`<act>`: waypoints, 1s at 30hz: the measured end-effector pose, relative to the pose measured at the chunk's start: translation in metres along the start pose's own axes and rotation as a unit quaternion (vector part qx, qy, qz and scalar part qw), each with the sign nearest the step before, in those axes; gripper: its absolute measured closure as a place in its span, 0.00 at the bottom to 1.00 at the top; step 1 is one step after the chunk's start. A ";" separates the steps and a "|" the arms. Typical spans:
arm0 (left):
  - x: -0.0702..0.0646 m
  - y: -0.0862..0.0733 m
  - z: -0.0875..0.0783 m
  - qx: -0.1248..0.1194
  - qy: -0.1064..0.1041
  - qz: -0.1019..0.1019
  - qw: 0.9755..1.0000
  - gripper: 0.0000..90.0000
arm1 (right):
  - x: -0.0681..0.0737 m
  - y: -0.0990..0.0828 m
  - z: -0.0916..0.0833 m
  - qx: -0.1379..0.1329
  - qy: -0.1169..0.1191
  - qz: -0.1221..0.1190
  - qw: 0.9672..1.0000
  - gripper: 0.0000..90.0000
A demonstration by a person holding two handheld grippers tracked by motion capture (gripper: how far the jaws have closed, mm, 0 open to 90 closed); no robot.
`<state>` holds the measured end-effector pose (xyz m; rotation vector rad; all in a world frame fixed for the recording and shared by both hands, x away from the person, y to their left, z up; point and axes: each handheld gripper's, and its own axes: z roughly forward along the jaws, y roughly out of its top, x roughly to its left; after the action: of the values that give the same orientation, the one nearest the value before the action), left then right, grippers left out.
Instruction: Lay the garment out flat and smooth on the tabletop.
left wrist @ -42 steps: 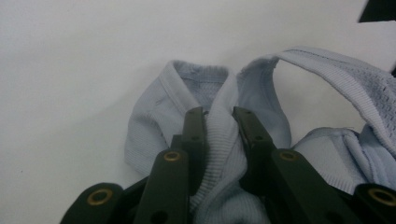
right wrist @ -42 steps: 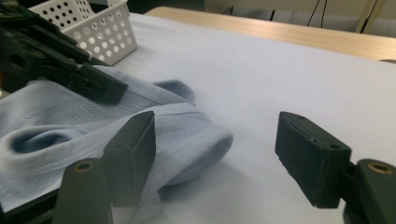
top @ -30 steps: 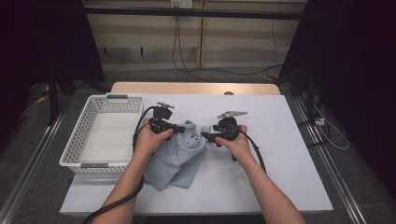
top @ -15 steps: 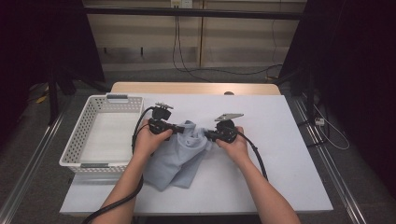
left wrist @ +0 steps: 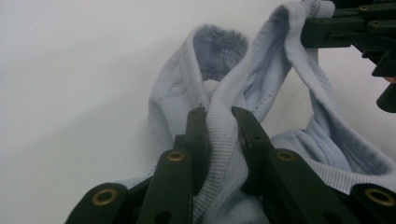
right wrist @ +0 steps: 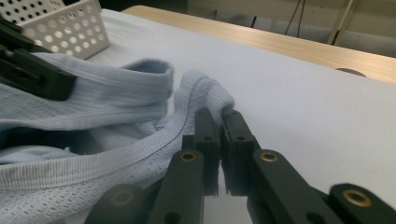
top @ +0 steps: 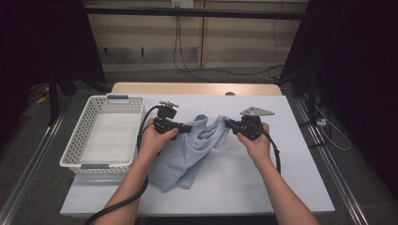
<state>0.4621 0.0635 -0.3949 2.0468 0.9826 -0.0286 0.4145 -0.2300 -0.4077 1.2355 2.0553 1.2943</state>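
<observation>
Both matte black two-jaw grippers, left gripper and right gripper, show brass-ringed pivot screws and trailing black cables; the right bears a grey three-cornered plate. Forearms are sleeveless.

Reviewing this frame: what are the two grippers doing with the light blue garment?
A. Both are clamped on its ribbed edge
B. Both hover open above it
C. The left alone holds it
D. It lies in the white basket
A. The left gripper pinches the ribbed hem of the light blue garment, and the right gripper is shut on another stretch of that edge.
</observation>
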 end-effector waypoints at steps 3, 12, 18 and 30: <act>0.000 0.001 0.002 0.003 0.006 0.003 1.000 0.84 | 0.003 -0.004 -0.003 -0.001 0.009 -0.005 1.000 0.97; 0.011 0.009 0.011 0.016 0.018 0.017 1.000 0.50 | 0.015 -0.008 -0.002 -0.008 0.037 -0.007 0.999 0.97; 0.018 0.018 0.018 0.006 0.017 0.017 1.000 0.36 | 0.025 -0.007 -0.003 -0.007 0.054 -0.022 0.998 0.97; 0.032 0.021 0.039 0.039 0.016 -0.016 0.999 0.33 | 0.035 -0.008 0.000 0.009 0.066 -0.031 0.997 0.96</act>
<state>0.5102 0.0498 -0.4170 2.1084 1.0496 -0.0524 0.3924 -0.2013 -0.4107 1.1118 2.1822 1.3643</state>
